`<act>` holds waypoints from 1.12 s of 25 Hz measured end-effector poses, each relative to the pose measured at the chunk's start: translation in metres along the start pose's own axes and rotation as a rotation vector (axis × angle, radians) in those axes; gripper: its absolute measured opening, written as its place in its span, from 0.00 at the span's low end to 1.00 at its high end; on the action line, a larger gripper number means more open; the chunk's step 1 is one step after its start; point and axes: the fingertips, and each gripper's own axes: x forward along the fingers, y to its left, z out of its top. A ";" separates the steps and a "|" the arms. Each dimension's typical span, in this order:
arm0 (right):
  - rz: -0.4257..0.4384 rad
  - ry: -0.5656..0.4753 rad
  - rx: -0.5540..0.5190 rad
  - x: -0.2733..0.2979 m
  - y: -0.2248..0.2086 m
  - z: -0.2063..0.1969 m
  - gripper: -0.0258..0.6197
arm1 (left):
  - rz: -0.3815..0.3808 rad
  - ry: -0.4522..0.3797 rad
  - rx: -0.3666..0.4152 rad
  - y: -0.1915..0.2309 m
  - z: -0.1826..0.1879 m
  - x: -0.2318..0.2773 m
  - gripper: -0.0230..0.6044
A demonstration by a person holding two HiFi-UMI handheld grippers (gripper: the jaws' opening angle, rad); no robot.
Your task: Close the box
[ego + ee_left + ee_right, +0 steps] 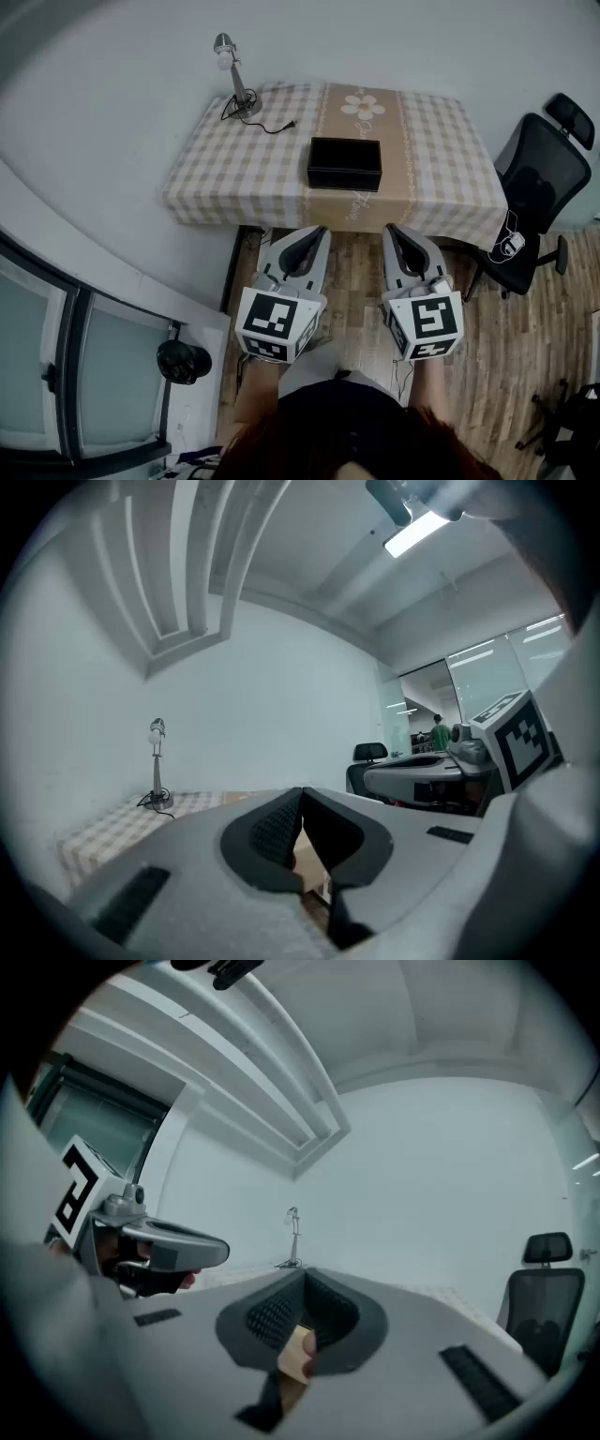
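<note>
The black rectangular box (344, 163) sat on the checked-cloth table (441, 159). The left gripper (317, 233) and right gripper (393, 231) hung near the table's front edge, jaws together, empty.

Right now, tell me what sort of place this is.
Probably an office or workroom rather than a home. A black swivel office chair stands beside a table covered with a checked cloth, a desk lamp sits on it, and glass partitions show beyond under a strip light.

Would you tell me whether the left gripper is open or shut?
Shut: the left gripper has jaw tips touching, nothing between them.
</note>
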 end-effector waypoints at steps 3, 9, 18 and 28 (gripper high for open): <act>0.002 -0.005 0.003 0.006 0.000 0.001 0.07 | -0.007 -0.004 0.002 0.005 0.001 0.005 0.08; -0.002 -0.023 0.101 0.020 -0.006 -0.001 0.07 | -0.032 0.000 0.003 0.016 -0.002 0.017 0.08; -0.012 -0.026 0.130 0.052 -0.003 0.001 0.07 | -0.073 0.006 0.008 0.041 -0.007 0.033 0.08; -0.049 -0.017 0.137 0.074 -0.007 -0.003 0.07 | -0.136 0.009 -0.012 0.055 -0.014 0.057 0.08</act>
